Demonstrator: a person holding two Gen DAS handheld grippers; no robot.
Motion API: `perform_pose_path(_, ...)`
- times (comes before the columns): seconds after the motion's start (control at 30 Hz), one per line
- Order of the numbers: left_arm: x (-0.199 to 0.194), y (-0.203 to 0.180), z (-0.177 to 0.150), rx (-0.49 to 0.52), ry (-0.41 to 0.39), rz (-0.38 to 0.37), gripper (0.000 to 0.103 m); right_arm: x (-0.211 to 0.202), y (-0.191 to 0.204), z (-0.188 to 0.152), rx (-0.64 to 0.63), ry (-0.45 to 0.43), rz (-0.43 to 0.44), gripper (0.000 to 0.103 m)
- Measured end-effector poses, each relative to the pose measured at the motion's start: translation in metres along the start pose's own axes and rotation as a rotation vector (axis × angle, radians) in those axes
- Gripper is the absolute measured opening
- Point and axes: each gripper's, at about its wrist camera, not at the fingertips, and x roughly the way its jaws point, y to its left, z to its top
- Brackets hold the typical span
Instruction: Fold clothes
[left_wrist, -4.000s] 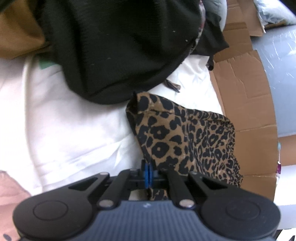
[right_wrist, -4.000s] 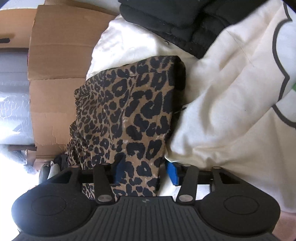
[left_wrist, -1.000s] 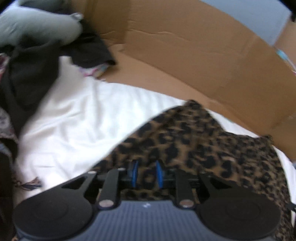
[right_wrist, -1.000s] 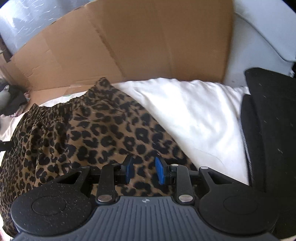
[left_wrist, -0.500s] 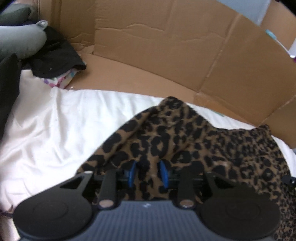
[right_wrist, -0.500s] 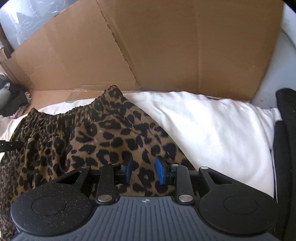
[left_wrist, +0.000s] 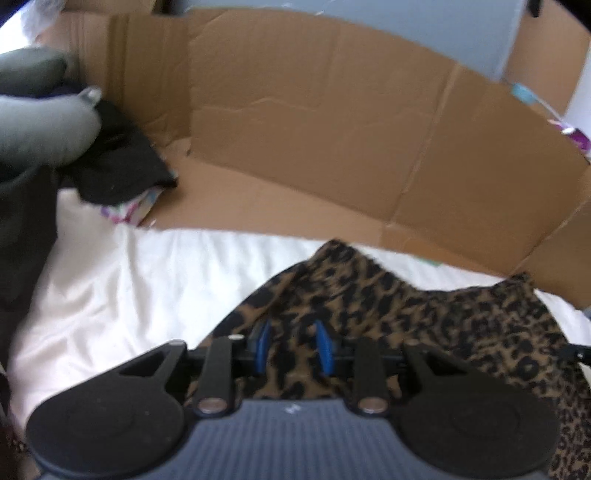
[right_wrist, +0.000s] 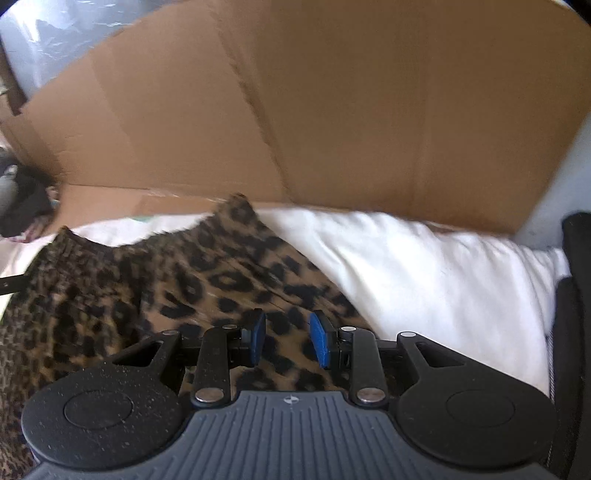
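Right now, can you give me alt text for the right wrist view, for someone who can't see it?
An open right gripper with blue pads hovers over a leopard-print garment lying on a white sheet. A brown cardboard sheet stands behind it, and a black fabric item sits at the right edge.

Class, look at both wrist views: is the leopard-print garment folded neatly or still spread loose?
Spread loose. The leopard-print garment lies rumpled across the white sheet, its top edge uneven; both grippers, left and right, are open over it.
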Motion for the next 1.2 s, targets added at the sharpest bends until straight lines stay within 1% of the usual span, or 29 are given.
perform_pose_path(0.1, 0.001, -0.009, 0.004, 0.014, 0.007, -0.04, 0.029, 0.007, 0.01, 0.003, -0.019, 0.011, 0.018, 0.034)
perform_pose_path(0.2, 0.001, -0.021, -0.001, 0.039, 0.012, -0.046, 0.029, 0.014, 0.021, 0.006, -0.038, 0.022, 0.036, 0.035)
perform_pose_path(0.23, 0.002, -0.022, -0.002, 0.041, 0.019, -0.052, 0.031, 0.016, 0.024, 0.005, -0.044, 0.025, 0.046, 0.036)
perform_pose_path(0.3, 0.003, -0.026, -0.009, 0.051, 0.035, -0.05, 0.031, 0.016, 0.029, 0.004, -0.057, 0.022, 0.065, 0.042)
perform_pose_path(0.33, 0.005, -0.027, -0.012, 0.055, 0.042, -0.046, 0.031, 0.016, 0.032, 0.003, -0.064, 0.02, 0.07, 0.047)
perform_pose_path(0.37, 0.006, -0.026, -0.014, 0.055, 0.047, -0.043, 0.031, 0.016, 0.035, 0.003, -0.072, 0.018, 0.075, 0.048)
perform_pose_path(0.53, 0.009, -0.022, -0.019, 0.052, 0.056, -0.04, 0.032, 0.007, 0.047, -0.003, -0.117, -0.008, 0.109, 0.048)
perform_pose_path(0.67, 0.007, -0.024, -0.019, 0.08, 0.05, -0.045, 0.034, 0.01, 0.054, -0.014, -0.186, 0.011, 0.079, 0.048)
perform_pose_path(0.73, 0.008, -0.026, -0.022, 0.116, 0.048, -0.035, 0.034, 0.009, 0.05, -0.018, -0.171, 0.016, 0.054, 0.048)
perform_pose_path(0.83, 0.013, -0.022, -0.025, 0.116, 0.058, -0.033, 0.034, -0.002, 0.044, -0.027, -0.16, 0.012, 0.047, 0.048)
perform_pose_path(0.93, 0.018, -0.015, -0.024, 0.089, 0.07, -0.034, 0.03, -0.016, 0.039, -0.038, -0.155, 0.003, 0.053, 0.048)
perform_pose_path(0.97, 0.019, -0.013, -0.024, 0.084, 0.072, -0.033, 0.028, -0.019, 0.039, -0.041, -0.152, 0.007, 0.061, 0.048)
perform_pose_path(1.07, 0.022, -0.013, -0.024, 0.089, 0.076, -0.026, 0.027, -0.025, 0.044, -0.054, -0.162, 0.025, 0.084, 0.048)
perform_pose_path(1.13, 0.022, -0.013, -0.023, 0.095, 0.077, -0.021, 0.027, -0.021, 0.053, -0.062, -0.204, 0.047, 0.079, 0.048)
perform_pose_path(1.2, 0.02, -0.012, -0.023, 0.083, 0.079, -0.019, 0.027, -0.013, 0.055, -0.065, -0.211, 0.066, 0.071, 0.048)
